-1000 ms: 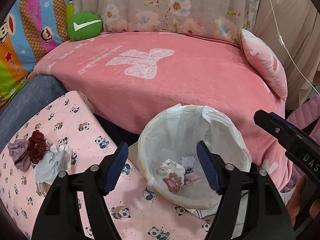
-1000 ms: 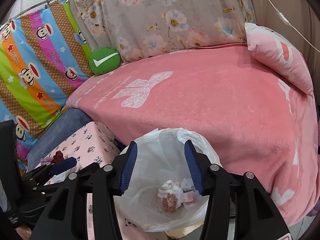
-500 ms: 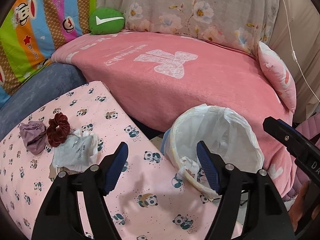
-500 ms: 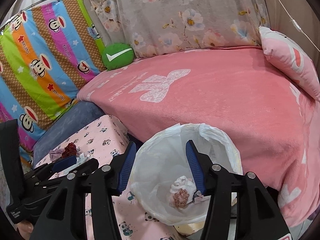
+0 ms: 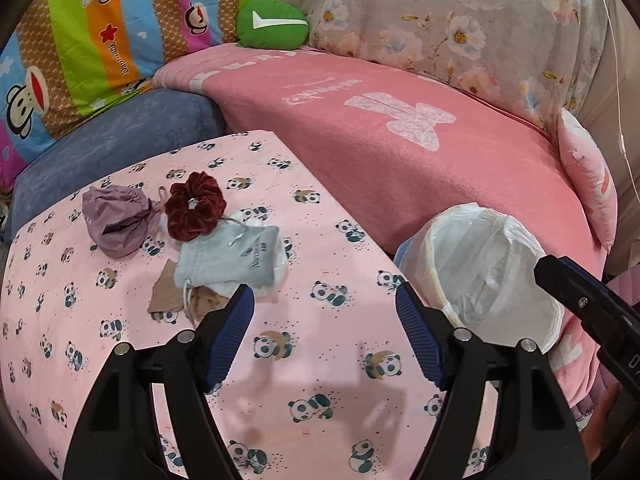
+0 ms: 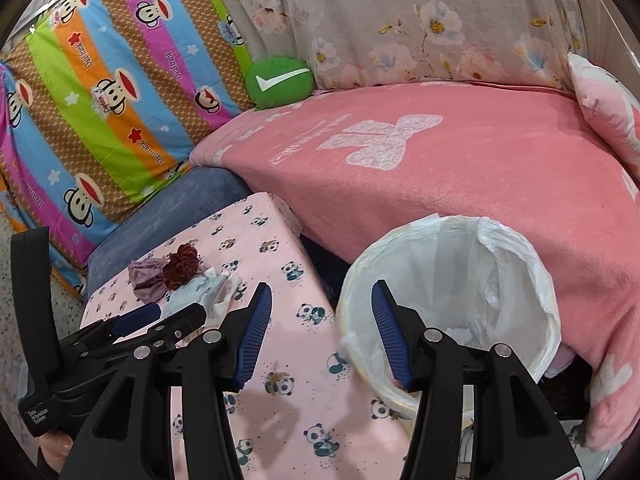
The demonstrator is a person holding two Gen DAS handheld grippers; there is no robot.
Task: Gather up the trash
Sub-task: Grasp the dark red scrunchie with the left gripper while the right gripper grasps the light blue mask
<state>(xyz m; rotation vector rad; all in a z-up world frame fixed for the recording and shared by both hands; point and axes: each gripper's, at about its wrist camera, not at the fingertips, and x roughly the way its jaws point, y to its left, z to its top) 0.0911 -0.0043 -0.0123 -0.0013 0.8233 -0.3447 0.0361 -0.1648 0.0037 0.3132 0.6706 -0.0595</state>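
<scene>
A heap of trash lies on the panda-print table point(image 5: 320, 360): a maroon scrunchie point(image 5: 194, 210), a purple cloth pouch point(image 5: 114, 220), a grey drawstring pouch point(image 5: 232, 260), a beige scrap point(image 5: 170, 298) and white tissue beneath. My left gripper point(image 5: 322, 292) hovers just right of the heap, its jaws opening with nothing between them. The bin with a white liner point(image 5: 480, 268) stands to the right, off the table's edge. My right gripper point(image 6: 320, 288) is open and empty between the table point(image 6: 280, 248) and the bin point(image 6: 452, 280). The scrunchie point(image 6: 182, 266) shows at its far left.
A bed under a pink blanket point(image 5: 400, 152) runs behind the table and bin. A green cushion point(image 5: 272, 24), a striped monkey quilt point(image 6: 100, 92) and a blue cushion point(image 5: 120, 136) lie at the back left. A pink pillow point(image 5: 588, 184) rests at the right.
Both grippers have swung left, away from above the bin and over the panda table. The bin has slid to the right of both views and the trash heap has come nearer.
</scene>
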